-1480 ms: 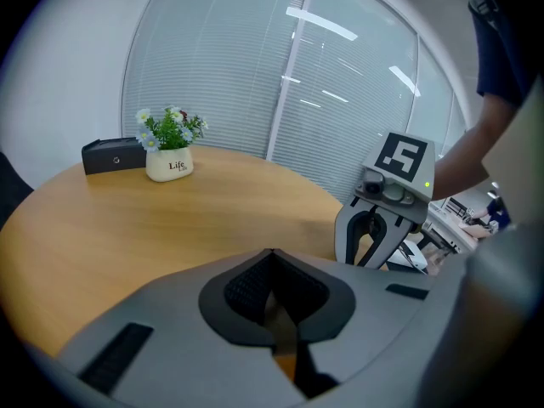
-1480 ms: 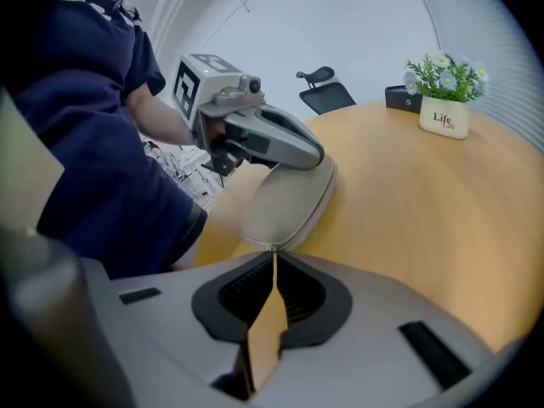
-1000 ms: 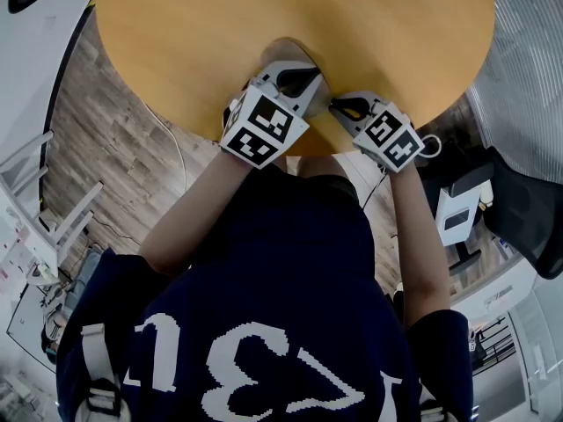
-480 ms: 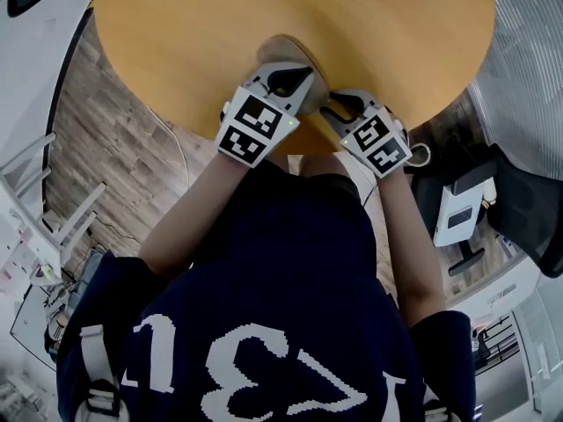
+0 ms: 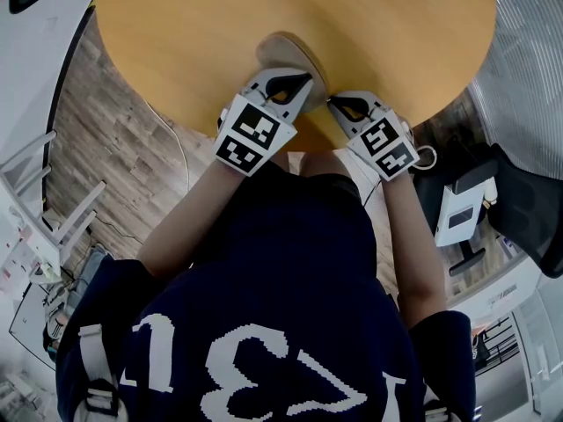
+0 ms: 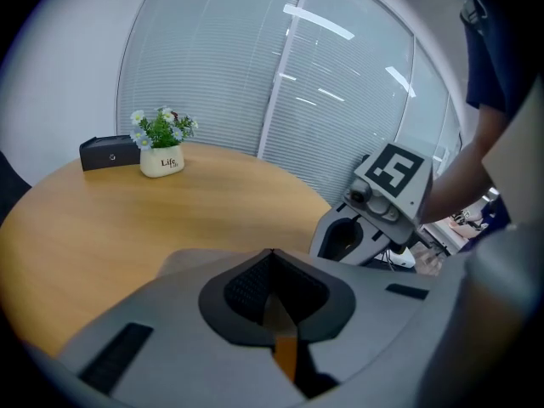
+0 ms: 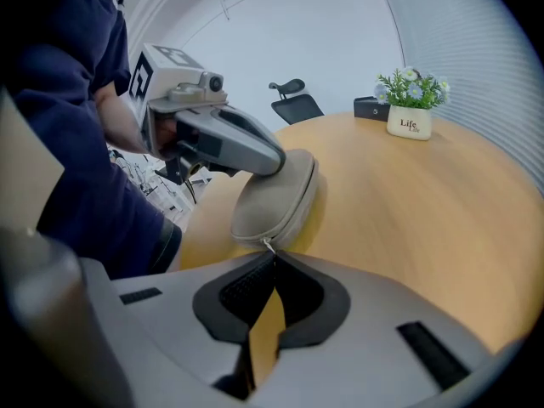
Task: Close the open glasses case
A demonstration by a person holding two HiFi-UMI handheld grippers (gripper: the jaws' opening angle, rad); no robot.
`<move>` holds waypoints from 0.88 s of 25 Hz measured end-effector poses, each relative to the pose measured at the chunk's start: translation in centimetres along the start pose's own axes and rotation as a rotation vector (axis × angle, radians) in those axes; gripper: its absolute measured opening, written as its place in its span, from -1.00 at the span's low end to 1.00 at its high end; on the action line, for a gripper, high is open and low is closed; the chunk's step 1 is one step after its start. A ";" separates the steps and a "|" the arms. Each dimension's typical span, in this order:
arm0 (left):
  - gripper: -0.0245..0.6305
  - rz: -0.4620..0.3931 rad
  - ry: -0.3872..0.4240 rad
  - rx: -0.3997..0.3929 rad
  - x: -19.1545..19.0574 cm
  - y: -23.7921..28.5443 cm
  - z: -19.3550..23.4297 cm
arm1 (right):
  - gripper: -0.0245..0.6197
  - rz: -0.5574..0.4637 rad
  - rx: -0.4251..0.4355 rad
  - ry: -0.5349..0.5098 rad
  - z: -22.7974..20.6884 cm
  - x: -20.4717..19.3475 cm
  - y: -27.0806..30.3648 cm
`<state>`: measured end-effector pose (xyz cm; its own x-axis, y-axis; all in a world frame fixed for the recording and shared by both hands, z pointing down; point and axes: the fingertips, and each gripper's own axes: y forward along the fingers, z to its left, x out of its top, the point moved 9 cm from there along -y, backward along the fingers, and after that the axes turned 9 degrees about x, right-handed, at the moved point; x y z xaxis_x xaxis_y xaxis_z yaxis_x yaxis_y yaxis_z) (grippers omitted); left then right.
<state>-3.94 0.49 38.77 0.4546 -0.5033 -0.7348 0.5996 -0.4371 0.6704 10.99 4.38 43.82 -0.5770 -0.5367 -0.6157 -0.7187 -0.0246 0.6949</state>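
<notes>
Near the front edge of the round table [image 5: 176, 42] sits the beige glasses case [image 7: 276, 198], lid pretty much down. The left gripper [image 7: 279, 161] rests its tip on top of the case, jaws pressed together with nothing between them. The right gripper [image 7: 270, 260] is at the case's near end. Its jaws have just been closing and now pinch the tiny zipper pull [image 7: 269, 246]. A potted plant [image 7: 410, 109] stands way across the table.

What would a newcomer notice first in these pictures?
A beige glasses case lies at the near edge of the round wooden table, with the shut left tongs resting on top. The right tongs have just closed on its zipper pull. Far across the table stands a small potted plant.
</notes>
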 end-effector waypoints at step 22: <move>-0.88 -0.039 -0.037 0.097 -0.4 0.0 3.2 | -0.85 -0.160 0.001 0.128 -1.4 -1.8 -1.4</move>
<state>-6.20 -1.65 39.45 0.4067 -0.5106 -0.7575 0.5493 -0.5259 0.6494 13.57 4.19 44.41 -0.4018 -0.6285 -0.6660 -0.7973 -0.1176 0.5920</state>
